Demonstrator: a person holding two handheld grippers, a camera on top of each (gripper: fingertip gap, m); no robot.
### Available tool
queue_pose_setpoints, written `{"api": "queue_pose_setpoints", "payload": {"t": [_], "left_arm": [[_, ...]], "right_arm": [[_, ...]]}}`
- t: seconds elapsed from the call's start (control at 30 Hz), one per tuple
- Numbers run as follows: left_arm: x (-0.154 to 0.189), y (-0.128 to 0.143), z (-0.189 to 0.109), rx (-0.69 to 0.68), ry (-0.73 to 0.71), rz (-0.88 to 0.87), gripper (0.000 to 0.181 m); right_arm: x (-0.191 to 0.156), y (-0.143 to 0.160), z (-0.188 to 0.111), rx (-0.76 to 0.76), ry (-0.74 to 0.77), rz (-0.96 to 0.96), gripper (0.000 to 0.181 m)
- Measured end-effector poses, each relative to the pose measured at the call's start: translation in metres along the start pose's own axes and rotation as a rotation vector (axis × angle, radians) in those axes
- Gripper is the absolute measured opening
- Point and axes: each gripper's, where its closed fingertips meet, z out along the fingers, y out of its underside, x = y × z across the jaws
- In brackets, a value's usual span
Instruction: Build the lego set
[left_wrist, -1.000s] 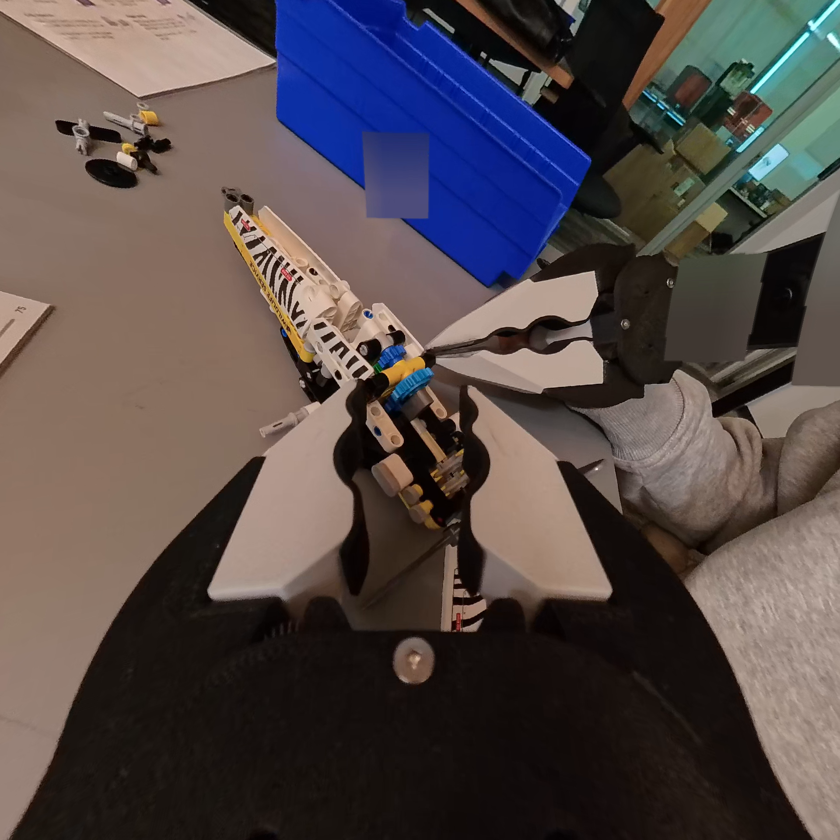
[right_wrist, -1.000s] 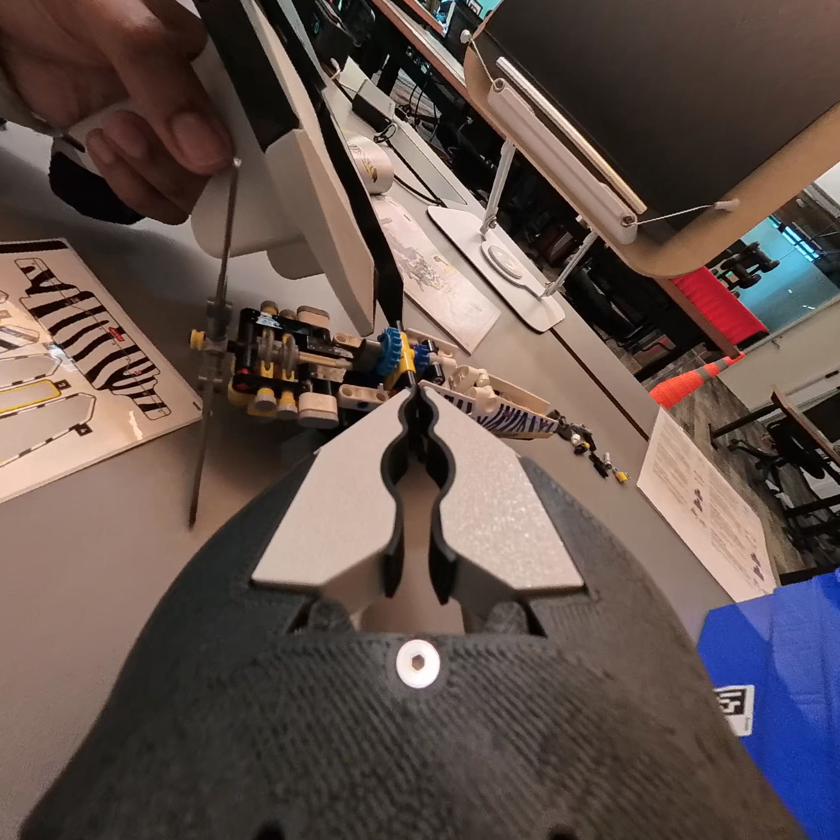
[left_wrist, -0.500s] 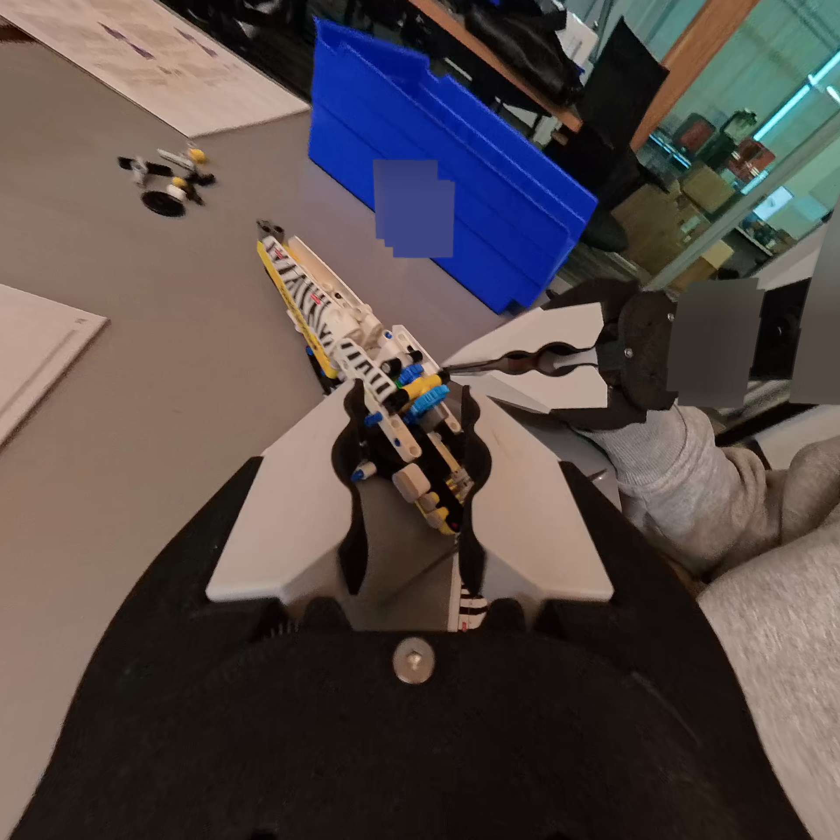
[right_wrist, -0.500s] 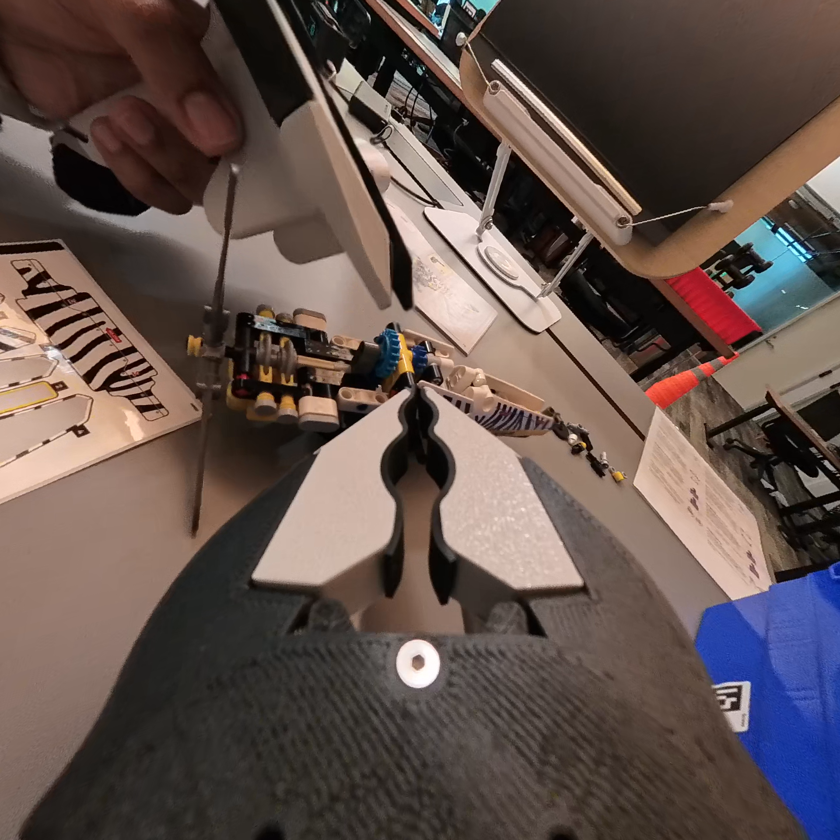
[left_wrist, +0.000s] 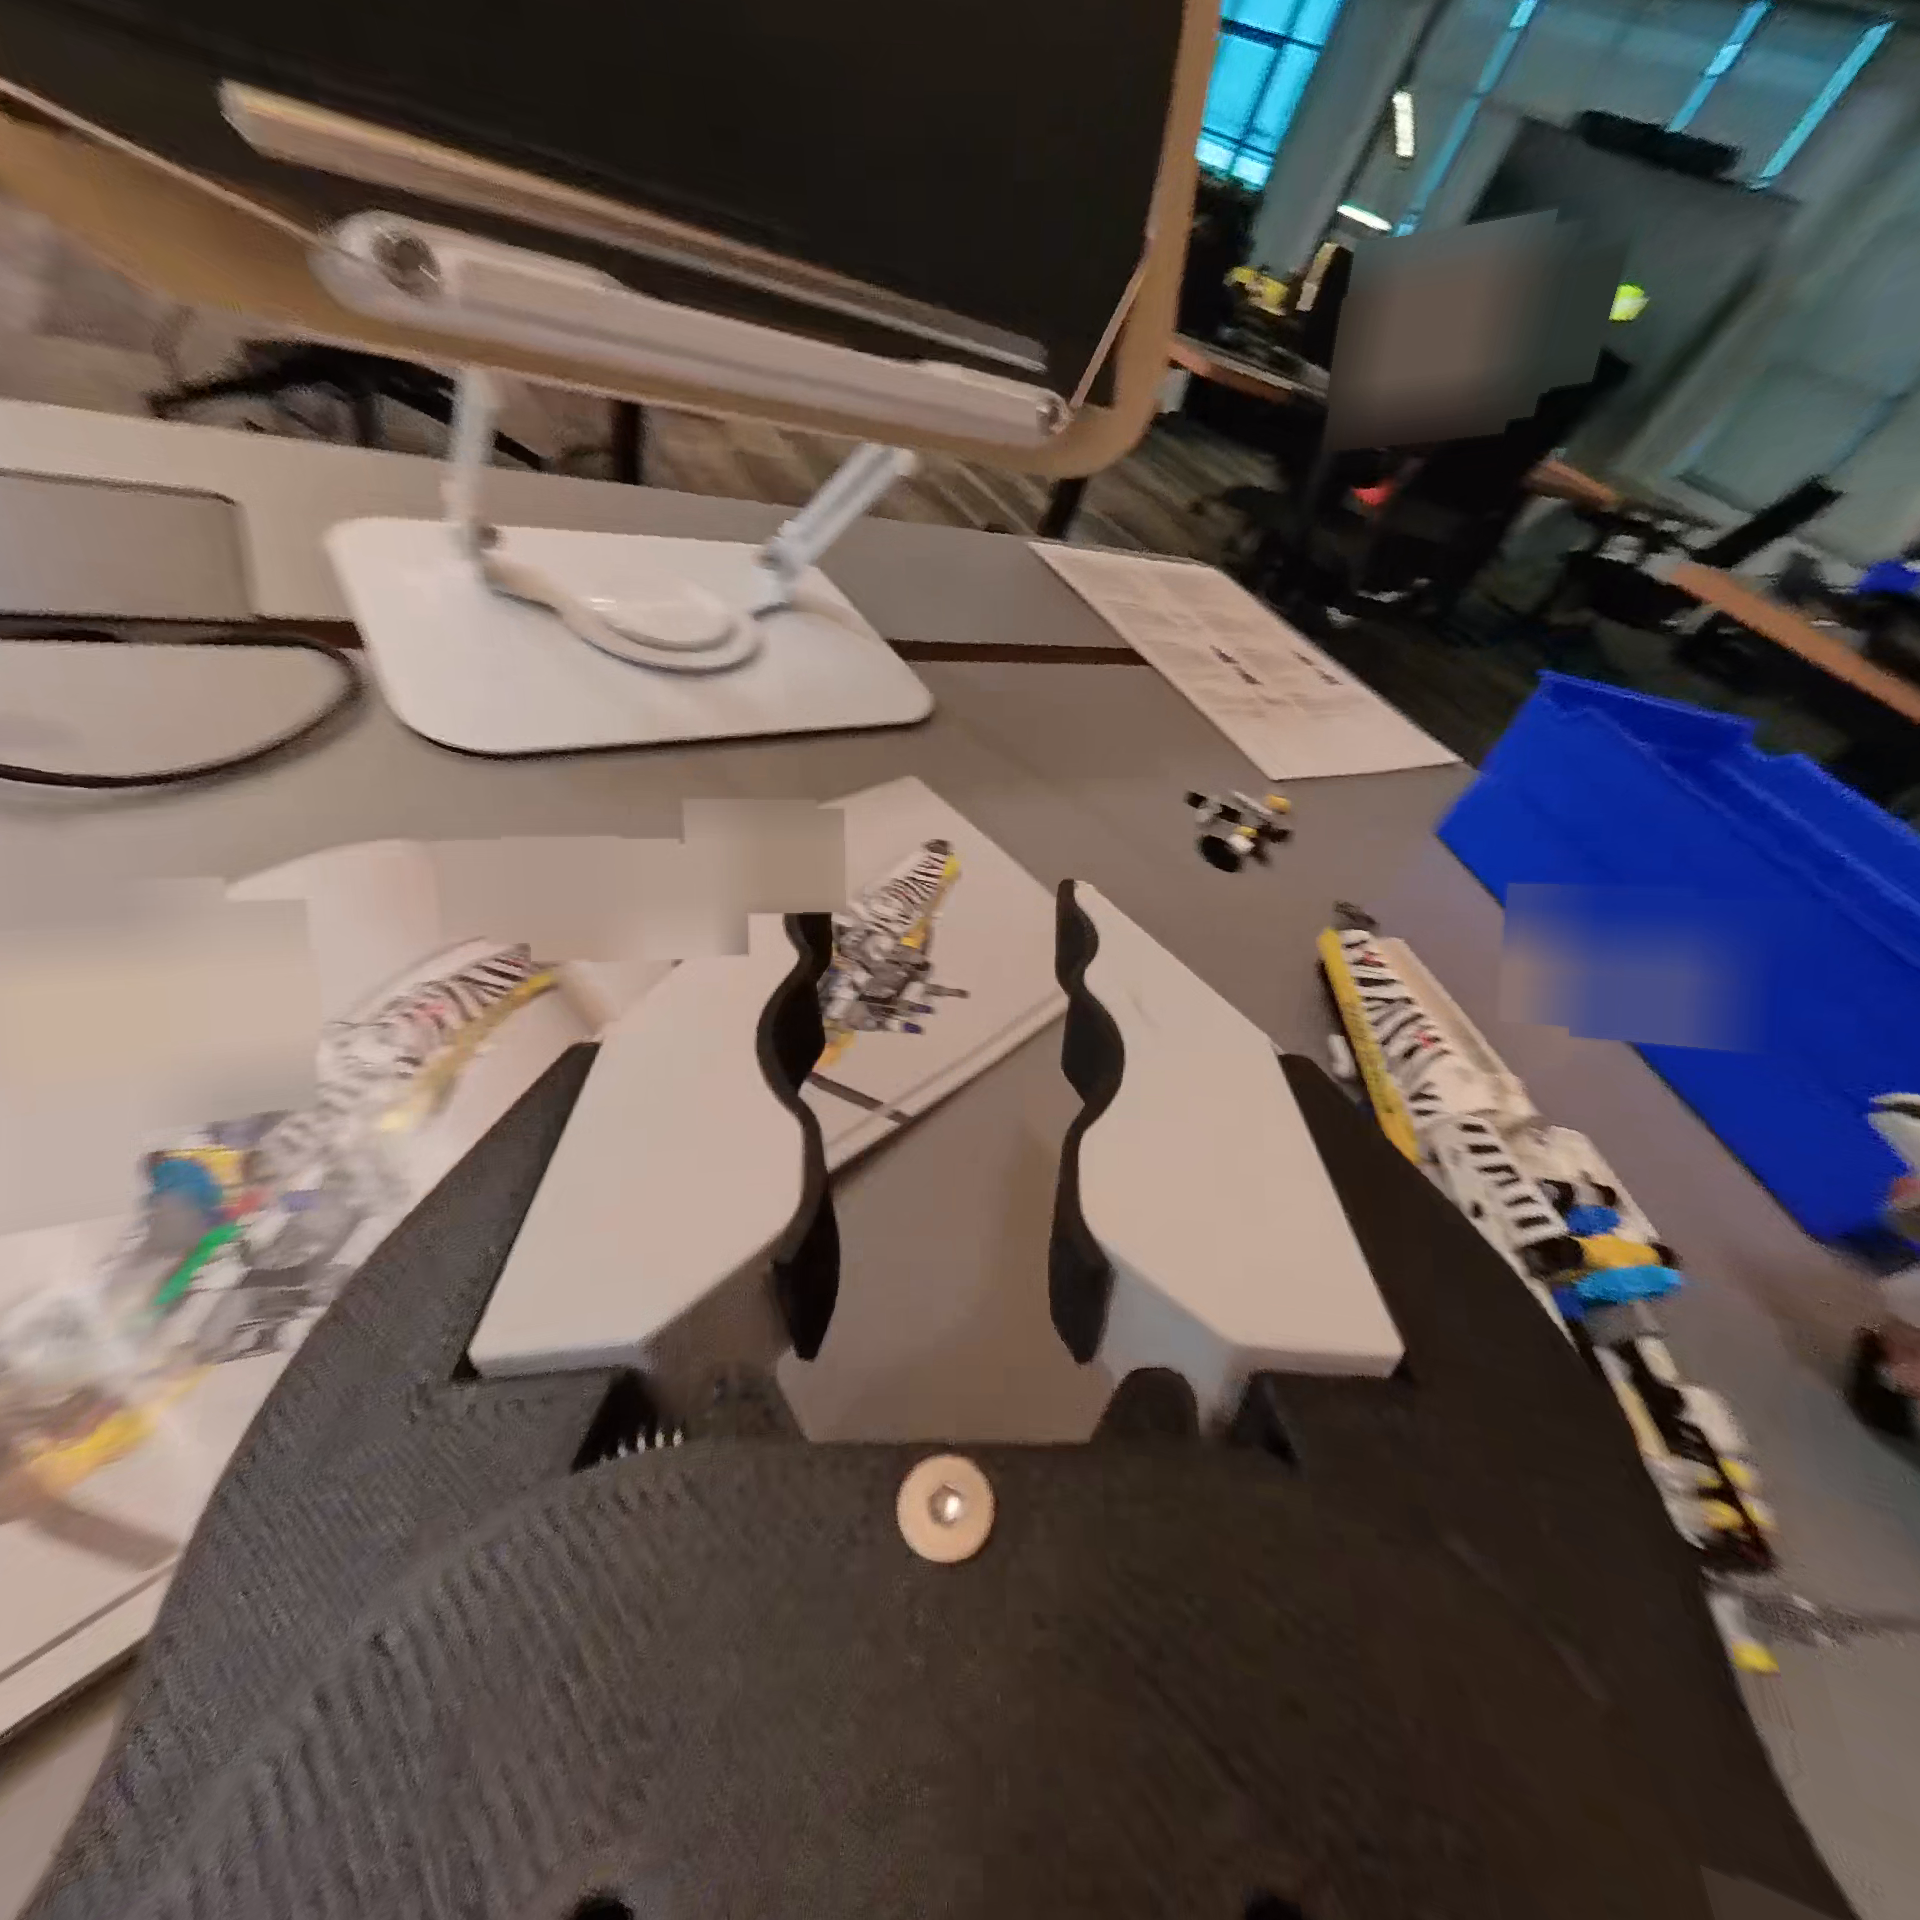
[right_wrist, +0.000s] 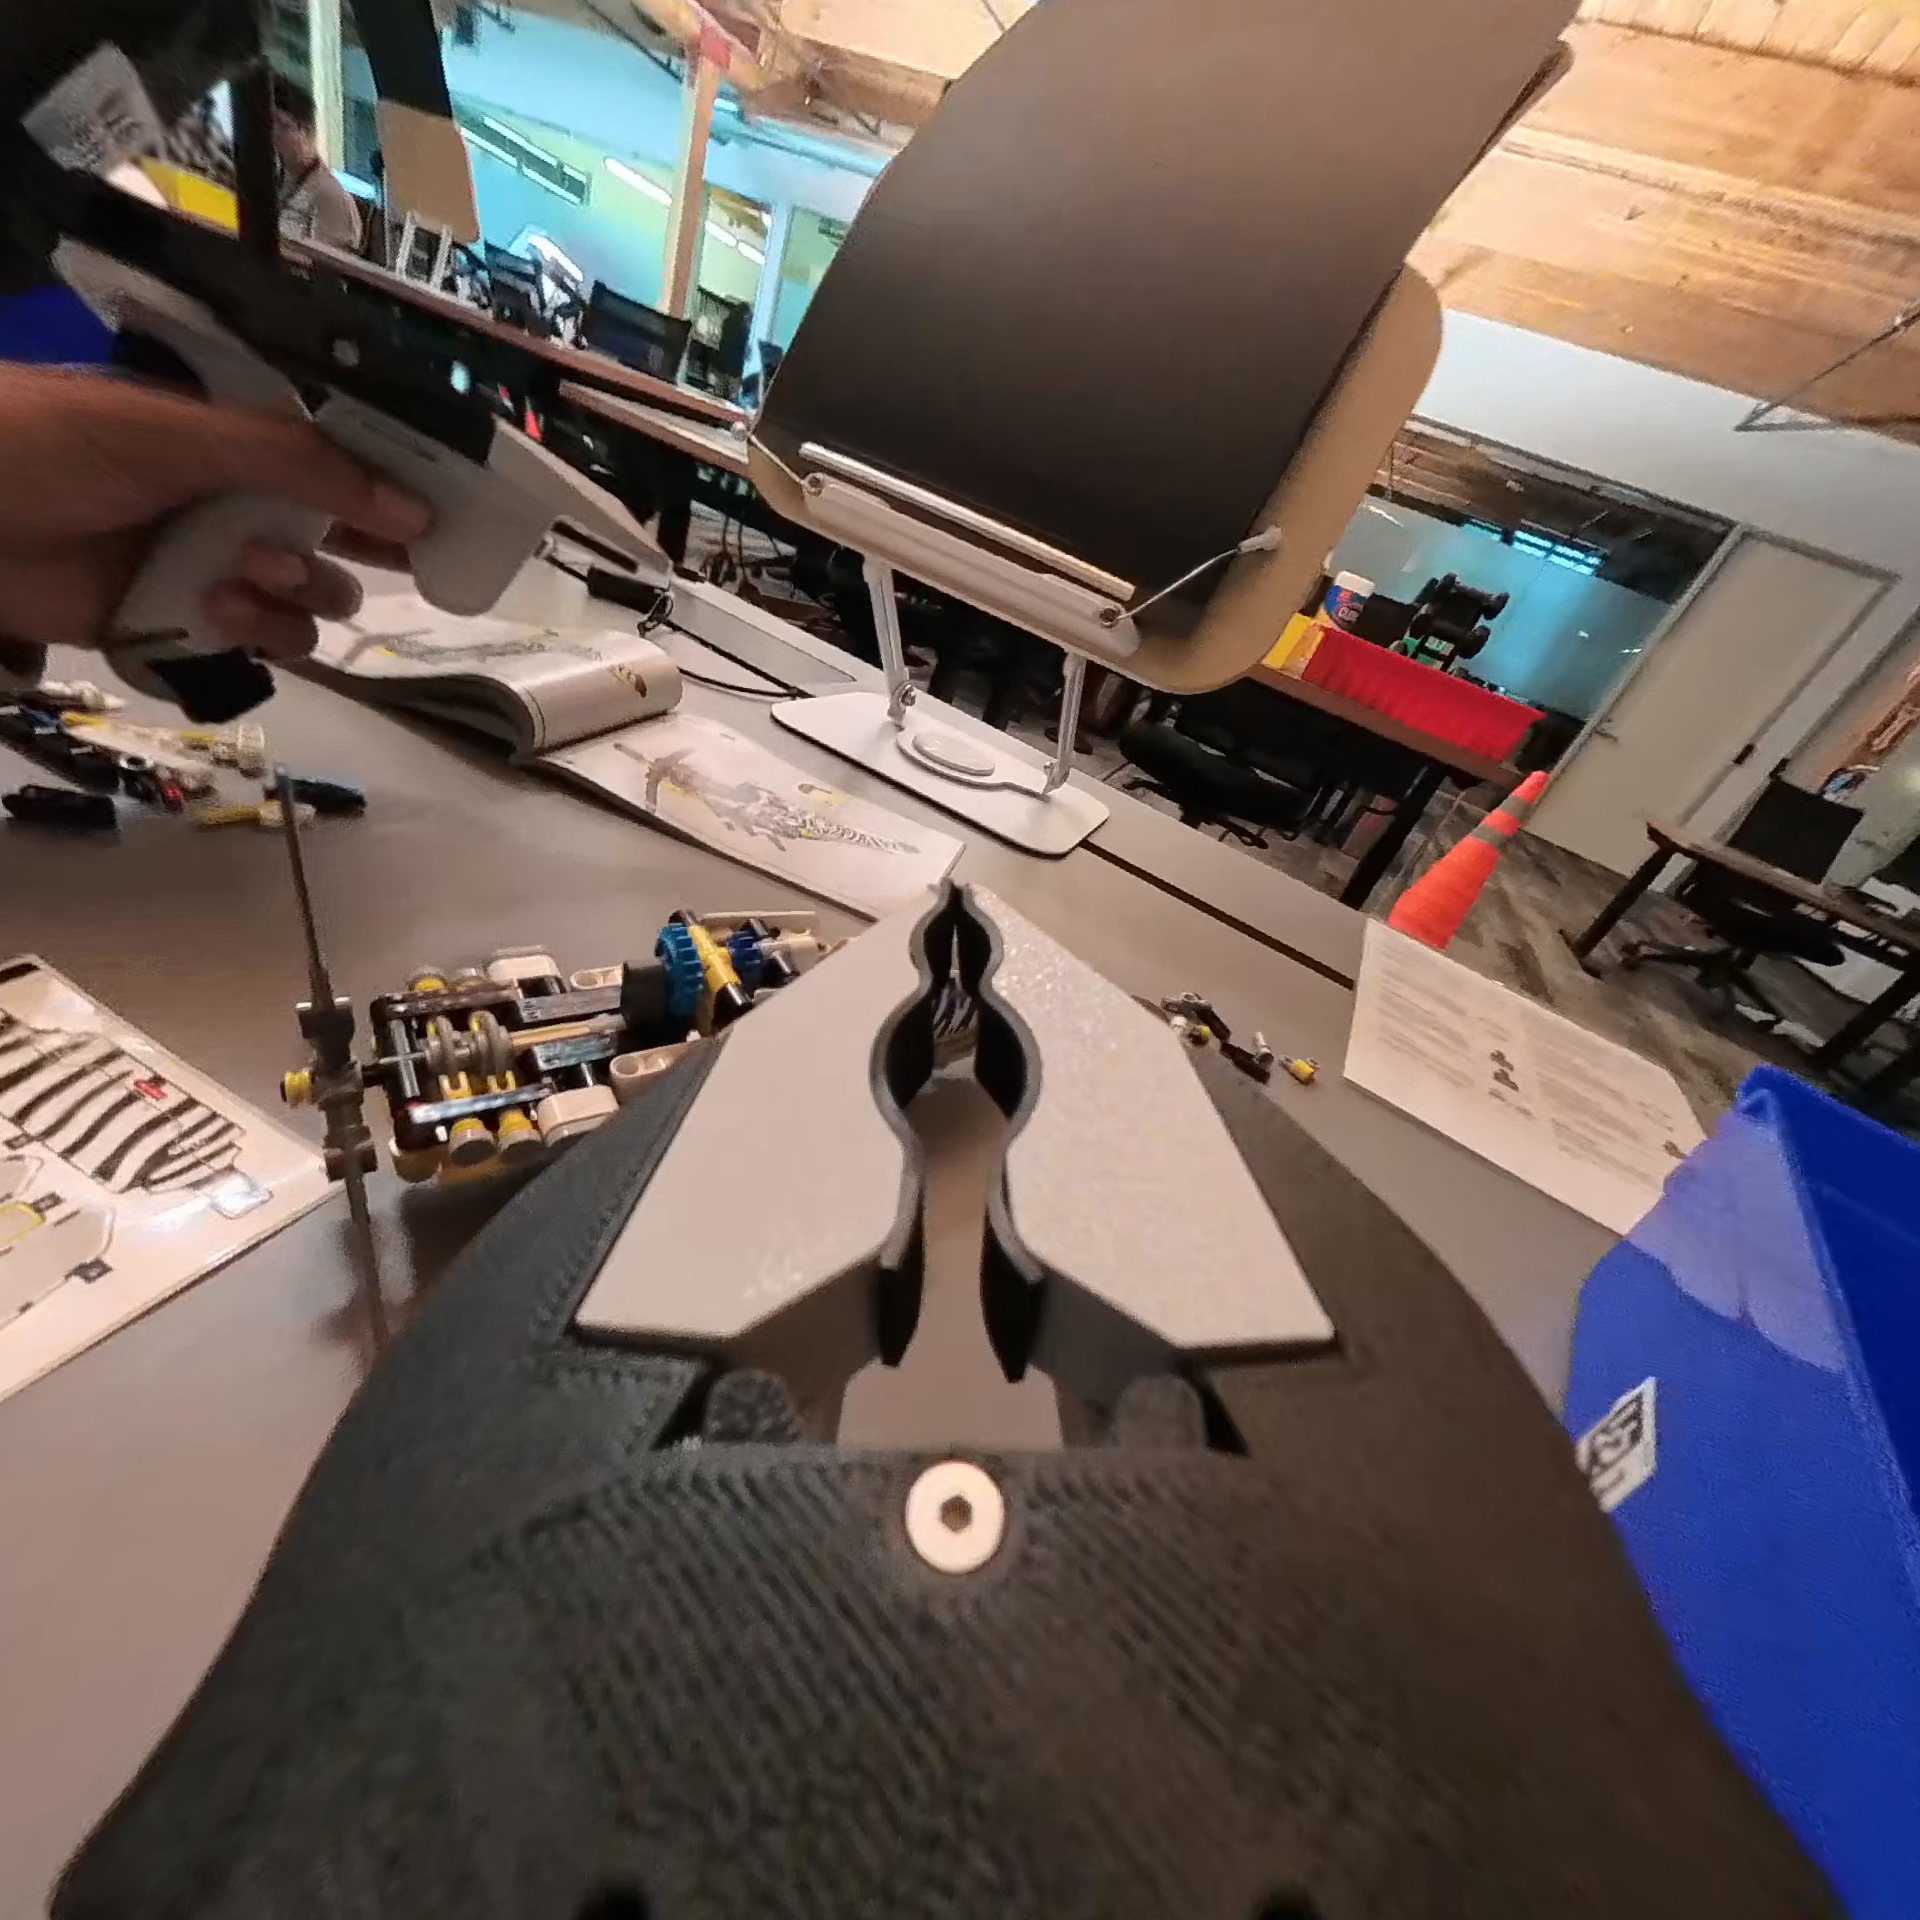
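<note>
The lego model (left_wrist: 1496, 1174), a long build with zebra-striped white and yellow panels and blue gears, lies on the grey table to the right of my left gripper (left_wrist: 935, 914). That gripper is open and empty, above the table and over the open instruction booklet (left_wrist: 935, 997). In the right wrist view the model (right_wrist: 540, 1049) lies left of my right gripper (right_wrist: 951, 899), which is shut with its tips touching and nothing visible between them. A thin grey axle (right_wrist: 322, 1039) stands up at the model's left end. My left gripper (right_wrist: 499, 520) is held high in a hand.
A blue bin (left_wrist: 1683, 935) stands at the right. A tablet on a white stand (left_wrist: 644, 644) is at the back. A zebra sticker sheet (right_wrist: 104, 1101) lies left of the model. Small loose parts (left_wrist: 1242, 821) and a printed sheet (left_wrist: 1236, 655) lie beyond; more parts (right_wrist: 135, 758) lie far left. Tip to tip, the grippers are about 25 centimeters apart.
My left gripper has let go of the model, opened, lifted and swung left. The model now lies on the table. My right gripper has drawn back from the model's gears, still shut.
</note>
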Motion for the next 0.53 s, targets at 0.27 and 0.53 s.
{"api": "queue_pose_setpoints", "payload": {"t": [0.27, 0.53], "left_arm": [[-0.024, -0.018, -0.011, 0.098, -0.145, 0.010, 0.029], [-0.023, -0.022, -0.013, 0.111, -0.101, -0.052, 0.029]], "right_arm": [[0.005, -0.001, -0.001, 0.021, 0.001, 0.067, 0.000], [0.006, 0.001, 0.000, 0.021, 0.001, 0.090, 0.000]]}}
